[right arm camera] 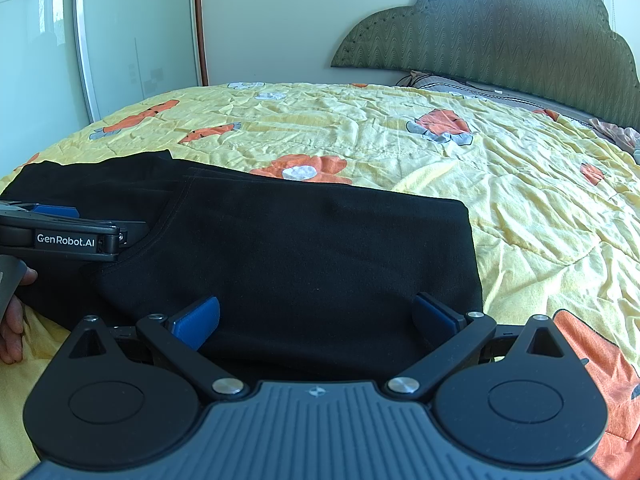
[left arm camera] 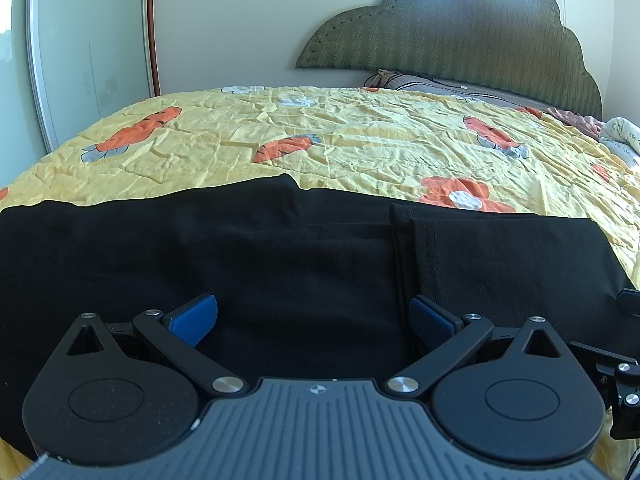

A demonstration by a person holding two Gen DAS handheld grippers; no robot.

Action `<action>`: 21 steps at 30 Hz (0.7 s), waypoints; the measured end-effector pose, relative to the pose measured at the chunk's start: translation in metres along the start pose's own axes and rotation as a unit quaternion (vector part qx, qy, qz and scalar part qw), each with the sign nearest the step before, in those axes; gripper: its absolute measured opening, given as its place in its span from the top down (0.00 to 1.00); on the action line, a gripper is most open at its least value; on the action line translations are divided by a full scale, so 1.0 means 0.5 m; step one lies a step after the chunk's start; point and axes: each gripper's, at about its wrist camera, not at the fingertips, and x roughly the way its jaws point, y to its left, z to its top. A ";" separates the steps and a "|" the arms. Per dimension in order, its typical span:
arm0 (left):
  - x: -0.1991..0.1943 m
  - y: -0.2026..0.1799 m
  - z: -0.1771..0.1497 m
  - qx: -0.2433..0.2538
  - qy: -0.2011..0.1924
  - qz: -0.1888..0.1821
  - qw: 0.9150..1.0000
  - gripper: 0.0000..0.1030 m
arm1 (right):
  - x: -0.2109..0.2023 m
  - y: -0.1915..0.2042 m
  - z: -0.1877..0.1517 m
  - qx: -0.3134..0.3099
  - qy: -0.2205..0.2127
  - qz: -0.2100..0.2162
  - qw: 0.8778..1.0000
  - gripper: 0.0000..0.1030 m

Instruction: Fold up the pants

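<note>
In the left wrist view, the left gripper is held low over the near edge of one pair of black pants, its two blue pads spread wide with nothing between them. The pants are laid flat across the yellow bedspread, and a hemmed layer is already doubled over on the right, probably so the next fold stays even.

In the right wrist view, the right gripper is likewise spread and empty, poised at the near edge of the doubled part. The left gripper is seen at the left margin beside a hand. One headboard is counted.
</note>
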 end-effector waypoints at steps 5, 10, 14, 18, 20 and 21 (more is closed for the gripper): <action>-0.001 0.000 0.000 0.000 0.000 0.000 1.000 0.00 | 0.000 0.000 0.000 0.000 0.000 0.000 1.000 0.00; 0.001 -0.005 0.001 0.008 -0.001 0.005 1.000 0.00 | 0.001 0.001 0.000 -0.001 0.000 -0.001 1.000 0.00; -0.023 -0.005 0.007 0.026 -0.003 0.010 1.000 0.01 | -0.001 -0.006 0.004 0.004 0.005 0.005 1.000 0.00; -0.091 0.024 0.018 0.026 -0.026 0.021 0.999 0.01 | -0.077 0.027 0.022 0.012 -0.076 0.004 0.997 0.00; -0.121 0.055 0.026 0.014 -0.031 0.017 0.999 0.00 | -0.125 0.092 0.030 -0.059 -0.152 -0.021 0.986 0.00; -0.134 0.076 0.030 0.006 -0.032 0.022 0.999 0.00 | -0.140 0.120 0.032 -0.085 -0.179 -0.024 0.980 0.00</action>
